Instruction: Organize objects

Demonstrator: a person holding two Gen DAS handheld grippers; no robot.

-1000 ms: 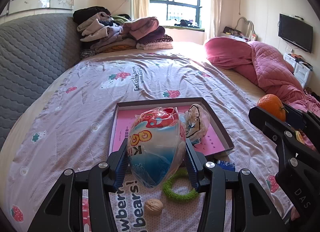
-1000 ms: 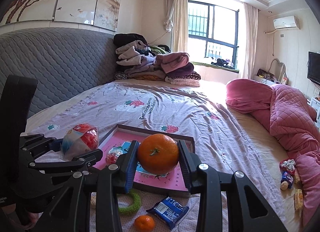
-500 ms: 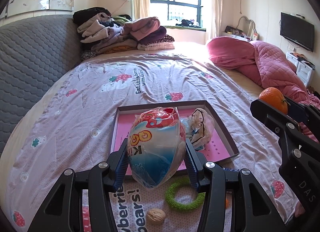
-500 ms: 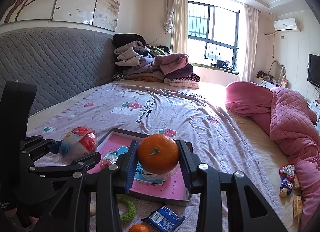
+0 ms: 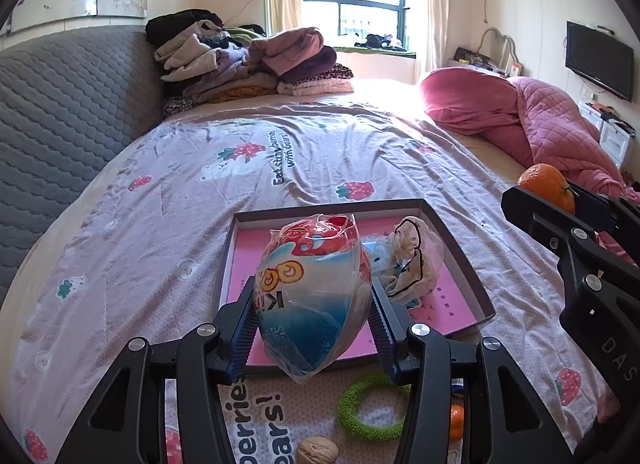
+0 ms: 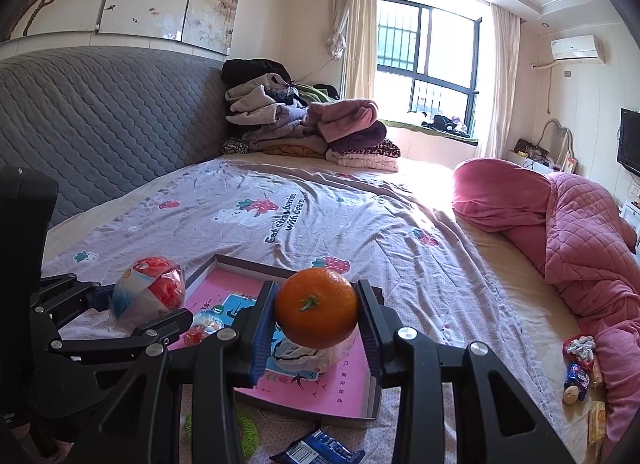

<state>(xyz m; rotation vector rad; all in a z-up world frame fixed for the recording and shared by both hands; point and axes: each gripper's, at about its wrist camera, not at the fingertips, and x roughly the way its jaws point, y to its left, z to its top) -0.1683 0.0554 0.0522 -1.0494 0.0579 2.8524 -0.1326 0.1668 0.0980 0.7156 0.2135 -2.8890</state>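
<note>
Partly done: the tray (image 5: 468, 264) holds two wrapped items, the left gripper (image 5: 314, 314) clamps a wrapped ball (image 5: 314, 296), the right gripper (image 6: 316, 318) an orange (image 6: 316, 314) (ring, walnut, packet left).

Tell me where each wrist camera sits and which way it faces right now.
Left wrist: on the left gripper, looking down its fingers across the bed at the shallow pink-lined box; jaws clamp a plastic-wrapped red-and-blue snack bag; right gripper at right edge.
Right wrist: on the right gripper, facing the same box from the right; jaws clamp a round orange mandarin; left gripper at left edge.
Shared: box, green fuzzy ring, both held items.
</note>
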